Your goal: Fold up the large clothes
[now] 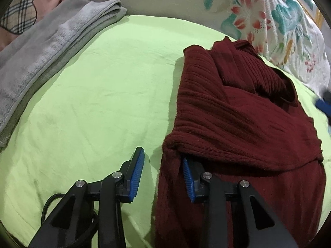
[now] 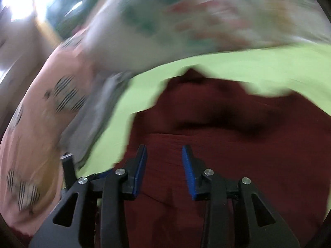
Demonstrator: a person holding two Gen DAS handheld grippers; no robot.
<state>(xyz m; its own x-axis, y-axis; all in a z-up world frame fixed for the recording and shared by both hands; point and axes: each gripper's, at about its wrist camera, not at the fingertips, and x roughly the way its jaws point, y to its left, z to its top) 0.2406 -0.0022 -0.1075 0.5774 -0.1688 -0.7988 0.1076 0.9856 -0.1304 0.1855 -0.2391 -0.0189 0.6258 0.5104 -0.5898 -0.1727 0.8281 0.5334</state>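
maroon sweater point(image 1: 238, 107) lay folded on green sheet point(image 1: 93, 103) | left gripper point(image 1: 163, 165) fingers apart at sweater's edge | right gripper point(image 2: 164, 161) fingers apart over sweater

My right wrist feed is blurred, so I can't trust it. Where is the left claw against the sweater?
Observer: The left claw is open. One finger is tucked under the sweater edge and the other is over bare sheet.
Operator: Is the sweater folded flat?
Observer: Not neatly. Its far part lies doubled over in thick layers, and ribbed cloth runs on toward the camera.
Operator: Anything else on the sheet?
Observer: A folded grey towel lies to the left, apart from the sweater.
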